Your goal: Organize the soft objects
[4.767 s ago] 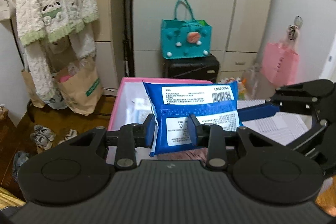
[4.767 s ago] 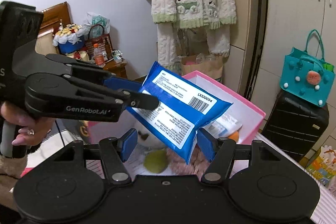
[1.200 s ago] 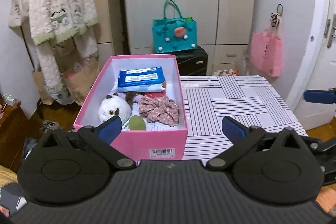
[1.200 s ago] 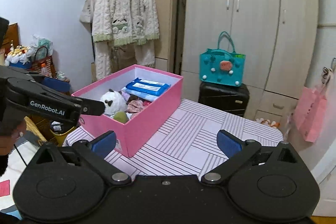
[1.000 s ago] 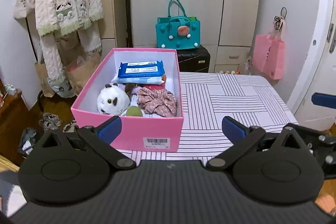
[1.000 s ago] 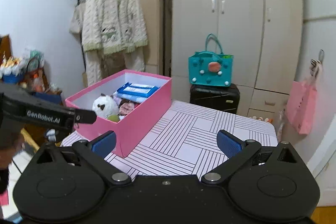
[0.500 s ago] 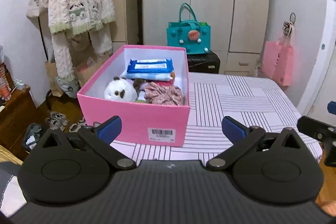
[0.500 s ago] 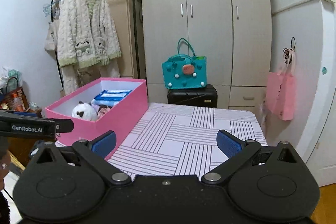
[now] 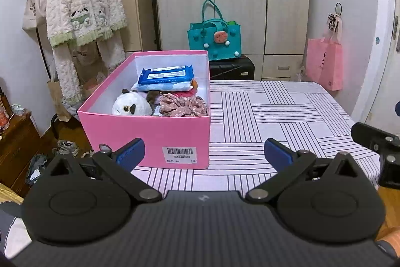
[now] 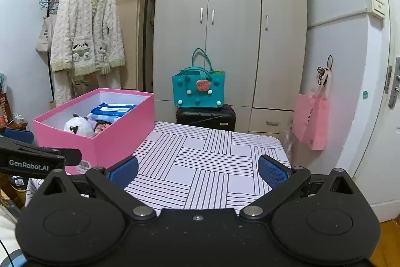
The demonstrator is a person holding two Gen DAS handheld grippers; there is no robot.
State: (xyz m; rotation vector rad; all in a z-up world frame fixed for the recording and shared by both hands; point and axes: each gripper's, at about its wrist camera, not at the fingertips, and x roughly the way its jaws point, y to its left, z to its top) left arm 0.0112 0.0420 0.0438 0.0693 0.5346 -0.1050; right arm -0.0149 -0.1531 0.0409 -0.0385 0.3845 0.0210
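Now both grippers sit back from the table's near edge: left gripper (image 9: 203, 150) and right gripper (image 10: 197, 169) each with fingers spread wide, nothing between them. Pink box (image 9: 150, 134) stands at the table's (image 9: 275, 111) left edge; inside lie the blue wipes pack (image 9: 166, 74) at the far end, panda plush (image 9: 131, 105) and floral scrunchie (image 9: 183, 105) nearer. Striped top otherwise bare, so packing looks finished; judged step: retreat. Next move, if any, needs only a check for strays. Versus 4.8 s ago: the pack, then clamped in the left gripper above the box, is released inside
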